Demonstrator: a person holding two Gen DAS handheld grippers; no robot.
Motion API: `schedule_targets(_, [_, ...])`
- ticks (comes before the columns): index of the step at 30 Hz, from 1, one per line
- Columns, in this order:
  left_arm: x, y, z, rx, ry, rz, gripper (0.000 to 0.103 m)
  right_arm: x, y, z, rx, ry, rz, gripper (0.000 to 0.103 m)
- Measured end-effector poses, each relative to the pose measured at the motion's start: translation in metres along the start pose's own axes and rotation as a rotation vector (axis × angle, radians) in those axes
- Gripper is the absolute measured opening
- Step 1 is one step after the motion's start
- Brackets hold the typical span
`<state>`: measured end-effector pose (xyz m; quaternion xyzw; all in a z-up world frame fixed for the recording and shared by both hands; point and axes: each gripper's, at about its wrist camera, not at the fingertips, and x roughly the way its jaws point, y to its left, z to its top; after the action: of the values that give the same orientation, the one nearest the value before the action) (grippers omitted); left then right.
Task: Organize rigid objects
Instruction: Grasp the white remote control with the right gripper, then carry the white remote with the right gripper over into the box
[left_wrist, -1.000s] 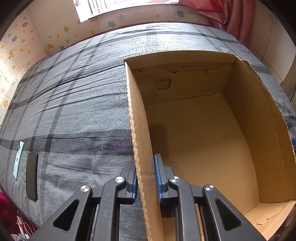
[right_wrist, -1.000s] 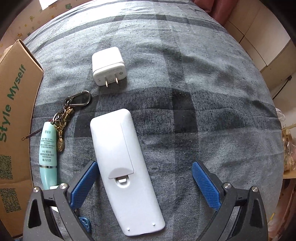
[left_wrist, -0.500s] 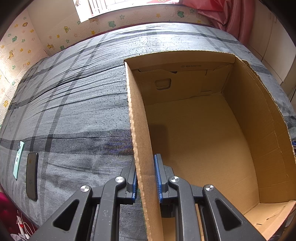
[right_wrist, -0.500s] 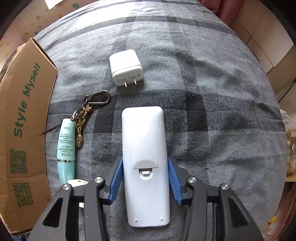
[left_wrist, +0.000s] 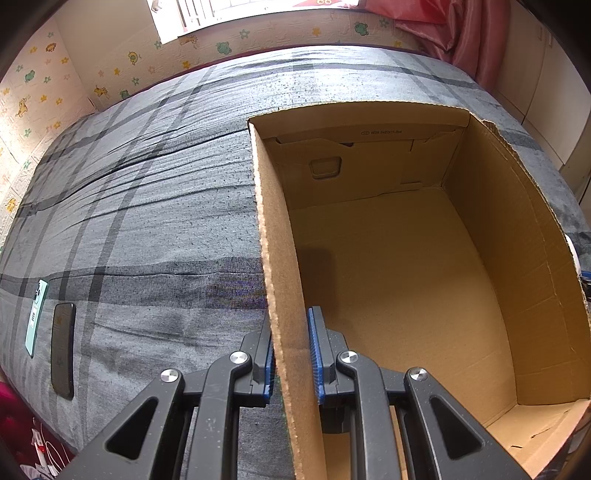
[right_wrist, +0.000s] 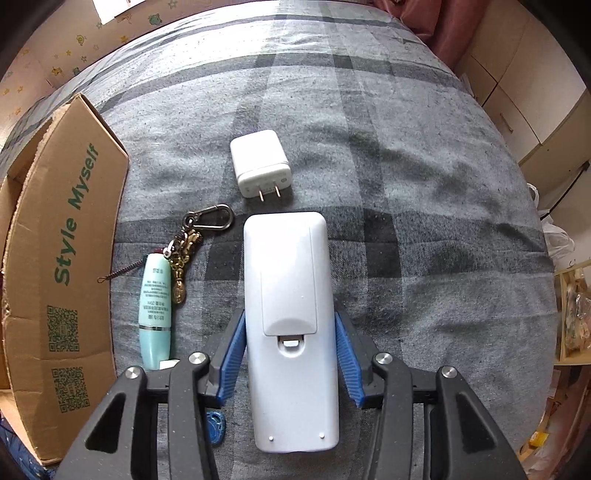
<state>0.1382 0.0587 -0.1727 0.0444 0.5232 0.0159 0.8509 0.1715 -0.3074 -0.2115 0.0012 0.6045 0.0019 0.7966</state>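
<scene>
Now that our right gripper (right_wrist: 290, 360) has just closed on the remote (right_wrist: 290, 325), we can box it; our left gripper (left_wrist: 291, 360) pinches the box (left_wrist: 280, 280) wall.

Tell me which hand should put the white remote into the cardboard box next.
The right. Its gripper is already clamped on the white remote, back side up. The left gripper is shut on the cardboard box wall, steadying it, and the box looks empty.

Small blue object (right_wrist: 215, 431) half hidden behind right gripper's fingers (right_wrist: 232, 357); phone (left_wrist: 62, 349) face dark, unreadable.
</scene>
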Motion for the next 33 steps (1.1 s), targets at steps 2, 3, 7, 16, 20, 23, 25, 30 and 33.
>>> schedule_targets(2, [0.0,0.0,0.0,0.0,0.0,0.0,0.017,-0.006,0.0,0.003,-0.003,-0.003,0.001,0.05])
schedule_targets(3, [0.0,0.0,0.0,0.001,0.0,0.0,0.017,-0.008,0.001,0.004,-0.004,-0.005,0.004,0.05])
schedule_targets(7, [0.0,0.0,0.0,0.001,0.001,0.001,0.017,-0.025,0.007,0.007,-0.014,-0.021,0.01,0.05])
schedule_targets(16, [0.0,0.0,0.0,0.0,0.002,-0.001,0.017,-0.059,0.019,0.02,-0.046,-0.053,0.015,0.05])
schedule_targets(20, [0.001,0.0,0.001,0.0,0.003,0.0,0.017,-0.073,0.032,0.027,-0.082,-0.078,0.026,0.05])
schedule_targets(23, [0.0,-0.001,0.001,0.0,0.002,-0.001,0.017,-0.082,0.042,0.031,-0.101,-0.095,0.037,0.05])
schedule_targets(25, [0.001,0.0,0.001,0.001,0.003,0.001,0.017,-0.089,0.05,0.034,-0.117,-0.108,0.045,0.05])
schedule_targets(30, [0.001,0.0,0.001,0.0,0.002,-0.001,0.017,-0.103,0.074,0.04,-0.156,-0.136,0.071,0.05])
schedule_targets(33, [0.001,0.0,0.001,0.001,0.002,0.0,0.017,-0.109,0.088,0.043,-0.179,-0.149,0.089,0.05])
